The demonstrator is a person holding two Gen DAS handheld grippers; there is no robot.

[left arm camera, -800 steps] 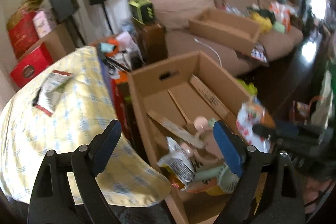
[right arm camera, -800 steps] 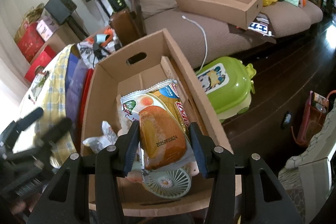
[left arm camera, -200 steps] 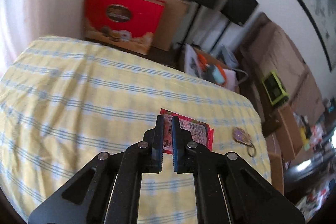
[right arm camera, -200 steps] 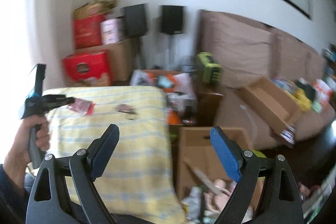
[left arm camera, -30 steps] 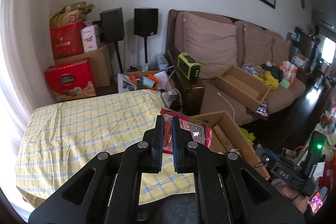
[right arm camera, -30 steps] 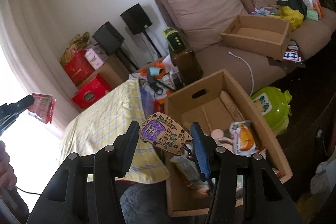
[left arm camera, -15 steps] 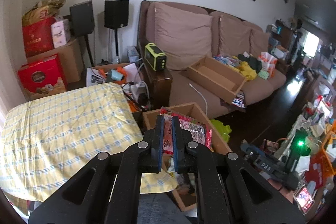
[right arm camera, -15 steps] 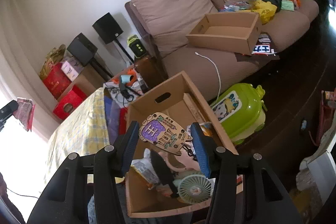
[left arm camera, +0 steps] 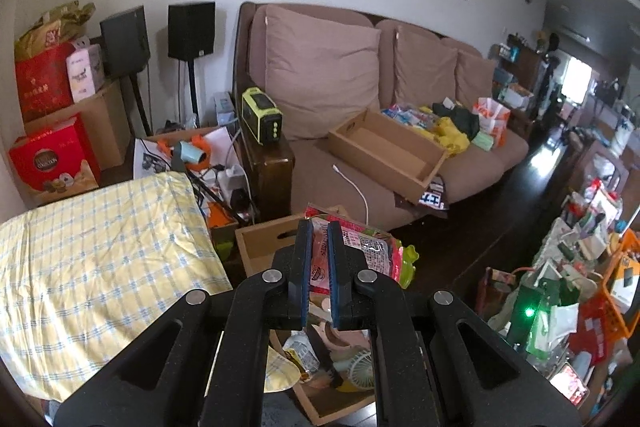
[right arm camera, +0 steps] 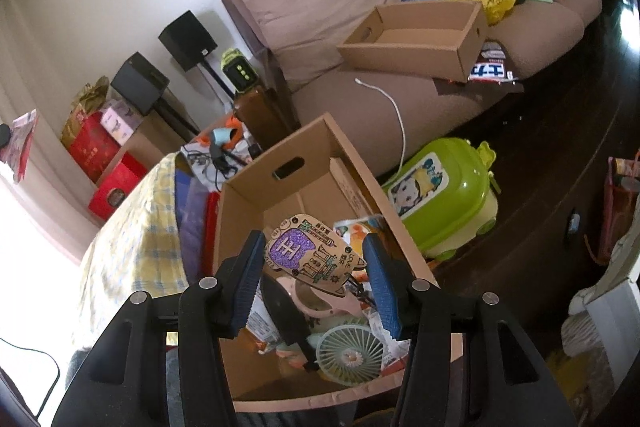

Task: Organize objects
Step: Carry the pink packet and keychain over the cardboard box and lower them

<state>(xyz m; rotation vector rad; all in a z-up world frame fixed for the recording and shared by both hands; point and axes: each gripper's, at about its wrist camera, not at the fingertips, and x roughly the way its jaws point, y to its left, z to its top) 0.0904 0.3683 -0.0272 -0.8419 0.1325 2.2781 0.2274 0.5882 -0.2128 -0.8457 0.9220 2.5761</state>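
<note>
My left gripper (left arm camera: pixel 319 259) is shut on a red snack packet (left arm camera: pixel 370 251), held in the air above the far end of an open cardboard box (left arm camera: pixel 260 245) on the floor. In the right wrist view, my right gripper (right arm camera: pixel 314 267) is shut on a flat wooden tag with a purple glitter patch (right arm camera: pixel 308 253), its pads against the tag's two ends. The tag hangs over the middle of the same box (right arm camera: pixel 280 155). Inside lie a small mint fan (right arm camera: pixel 348 349), a pink object and several snack packets. The red packet (right arm camera: pixel 20 143) also shows at the far left edge.
A bed with a yellow checked cover (left arm camera: pixel 100 247) borders the box on the left. Behind it are a brown sofa (left arm camera: pixel 320 75) carrying an empty cardboard box (left arm camera: pixel 384 147), a wooden side table and two speakers. A green toy case (right arm camera: pixel 444 195) sits on the dark floor to the right.
The left gripper has carried the red packet from over the bed's edge to above the box. The right gripper has come down closer over the box with the tag. Neither grip has changed.
</note>
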